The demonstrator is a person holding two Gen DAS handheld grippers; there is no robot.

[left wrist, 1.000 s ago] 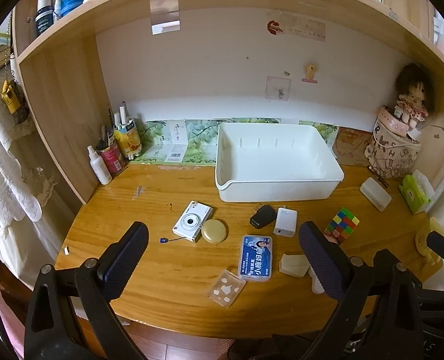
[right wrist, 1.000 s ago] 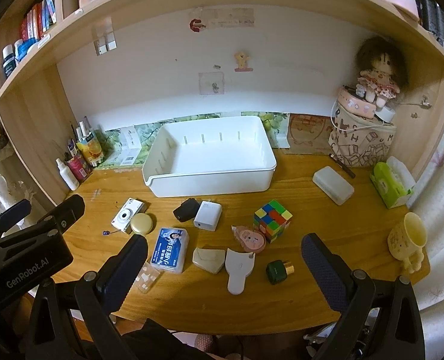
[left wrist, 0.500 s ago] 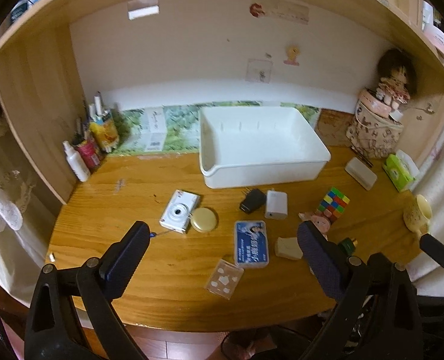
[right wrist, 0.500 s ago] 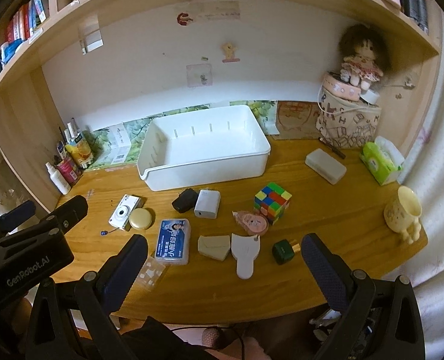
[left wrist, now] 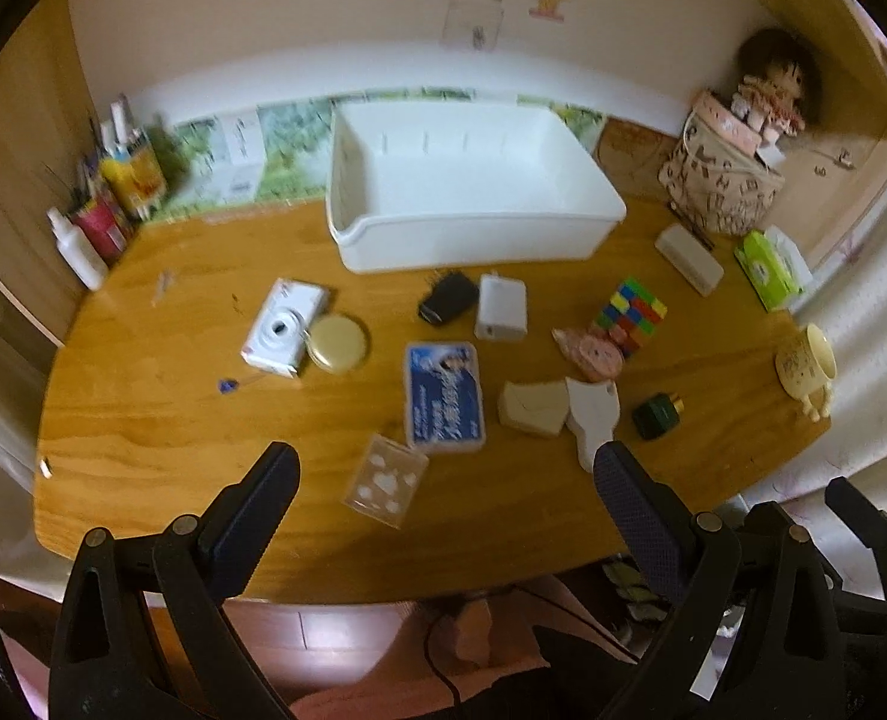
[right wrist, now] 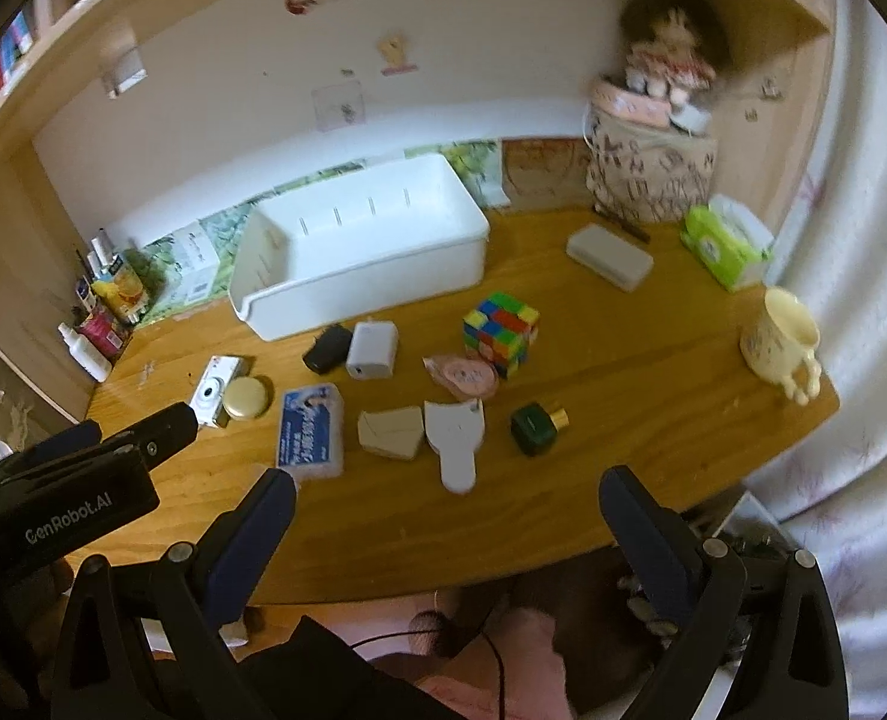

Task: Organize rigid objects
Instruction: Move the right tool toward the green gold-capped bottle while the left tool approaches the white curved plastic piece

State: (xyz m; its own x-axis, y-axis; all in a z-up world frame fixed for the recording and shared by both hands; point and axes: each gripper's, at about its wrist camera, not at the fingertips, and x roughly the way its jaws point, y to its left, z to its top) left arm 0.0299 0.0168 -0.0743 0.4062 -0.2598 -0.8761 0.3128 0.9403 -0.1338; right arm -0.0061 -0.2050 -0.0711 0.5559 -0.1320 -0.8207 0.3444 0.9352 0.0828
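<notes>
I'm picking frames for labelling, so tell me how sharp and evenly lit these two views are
Left wrist view: motion blur throughout, print on the blue box unreadable, fisheye bends the white bin. Right wrist view: sharper at the Rubik's cube, doll smeared, dim warm light, dark vignette in the corners.

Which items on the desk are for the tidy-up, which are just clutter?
Job:
white bin, empty
camera
round tin
black adapter
white charger
blue box
cube
green bottle

Likely bystanders:
doll
patterned bag
tissue pack
mug
pen cups
</notes>
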